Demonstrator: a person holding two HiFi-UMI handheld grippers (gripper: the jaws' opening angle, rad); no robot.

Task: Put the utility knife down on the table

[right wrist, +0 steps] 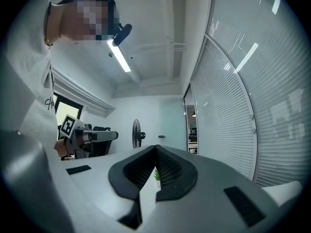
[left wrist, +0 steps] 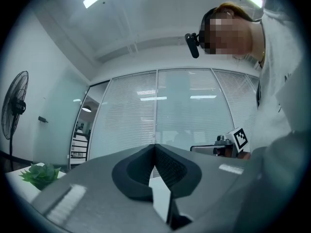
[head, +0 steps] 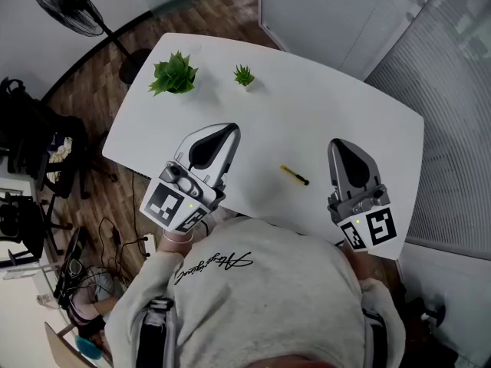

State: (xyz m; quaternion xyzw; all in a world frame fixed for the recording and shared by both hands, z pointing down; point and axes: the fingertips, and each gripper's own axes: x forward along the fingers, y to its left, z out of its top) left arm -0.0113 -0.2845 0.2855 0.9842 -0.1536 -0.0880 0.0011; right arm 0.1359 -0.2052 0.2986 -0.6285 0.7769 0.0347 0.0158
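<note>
Utility knife (head: 294, 175) is lying flat on the white table (head: 322, 106), seemingly already set down and released. Left gripper (head: 229, 131) and right gripper (head: 340, 146) are hovering either side of it, jaws closed, gripping nothing.

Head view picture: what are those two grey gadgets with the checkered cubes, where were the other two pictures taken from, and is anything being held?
There is no robot here. A person holds a two-jaw gripper in each hand: the left gripper and the right gripper. The cubes are part of them. The head view comes from a camera on the person's head, looking down. The other two come from cameras riding on each gripper, looking along its jaws. On the table lie a yellow utility knife, between the grippers, and two small green plants near the far edge. Both grippers have their jaws together and hold nothing.
</note>
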